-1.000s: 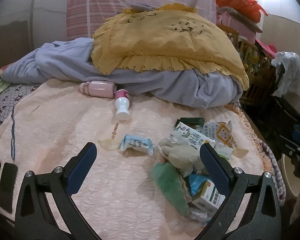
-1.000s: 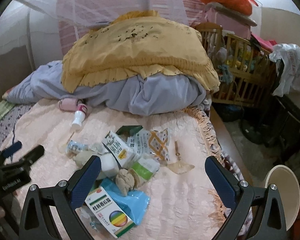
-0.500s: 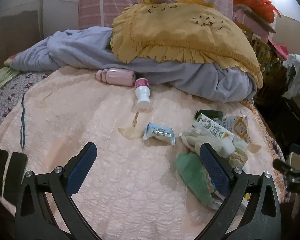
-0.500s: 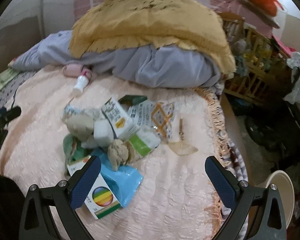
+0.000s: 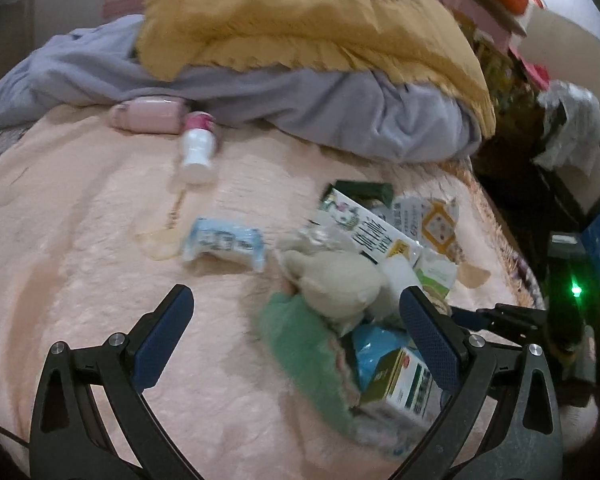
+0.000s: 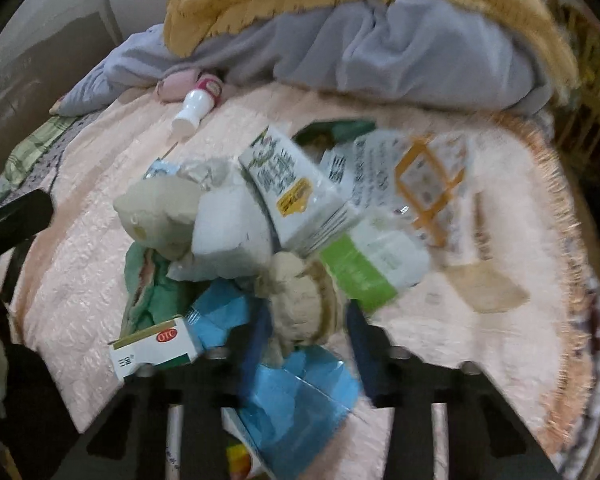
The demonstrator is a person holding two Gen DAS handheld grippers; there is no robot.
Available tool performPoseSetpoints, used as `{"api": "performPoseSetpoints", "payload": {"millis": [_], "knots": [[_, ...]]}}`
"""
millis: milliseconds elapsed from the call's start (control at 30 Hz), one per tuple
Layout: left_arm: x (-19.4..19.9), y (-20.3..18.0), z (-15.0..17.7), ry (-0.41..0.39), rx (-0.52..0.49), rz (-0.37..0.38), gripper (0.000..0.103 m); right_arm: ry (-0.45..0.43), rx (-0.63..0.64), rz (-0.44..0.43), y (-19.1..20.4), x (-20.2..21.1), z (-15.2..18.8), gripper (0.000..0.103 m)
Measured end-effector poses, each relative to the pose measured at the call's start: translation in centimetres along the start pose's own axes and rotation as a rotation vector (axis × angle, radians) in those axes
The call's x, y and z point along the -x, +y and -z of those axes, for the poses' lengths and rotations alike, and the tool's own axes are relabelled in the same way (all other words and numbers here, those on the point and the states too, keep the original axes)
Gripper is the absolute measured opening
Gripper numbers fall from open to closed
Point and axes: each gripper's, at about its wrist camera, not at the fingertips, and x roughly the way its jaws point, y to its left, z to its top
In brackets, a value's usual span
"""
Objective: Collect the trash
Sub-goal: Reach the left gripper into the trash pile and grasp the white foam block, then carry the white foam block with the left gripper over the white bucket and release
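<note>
Two grippers over the pink bedspread (image 5: 80, 240). Left gripper (image 5: 296, 336) spread wide, empty, above the green cloth (image 5: 304, 352). Right gripper (image 6: 306, 330) narrowed around a beige crumpled wad (image 6: 296, 300); grip unclear through blur.

Peach bedspread (image 5: 80, 280), grey blanket (image 5: 340, 120), mustard cover (image 5: 300, 12), perhaps a wooden crib (image 6: 588, 92)

Glossy cardboard carton (image 6: 296, 188) on quilted, matt cloth bedspread (image 5: 100, 280).
</note>
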Motion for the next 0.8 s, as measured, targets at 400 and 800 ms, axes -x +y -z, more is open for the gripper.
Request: {"api": "performPoseSetpoints", "payload": {"millis": [400, 800], "knots": [[-2.4, -1.4, -2.2, 0.105, -0.015, 0.162, 0.039, -0.148, -0.051, -0.09, -3.3, 7.8, 1.1, 0.019], [2.9, -8.1, -4.6, 0.05, -0.079, 0.304, 0.039, -0.23, -0.176, -0.094, -9.1, 13.5, 3.7, 0.019]]}}
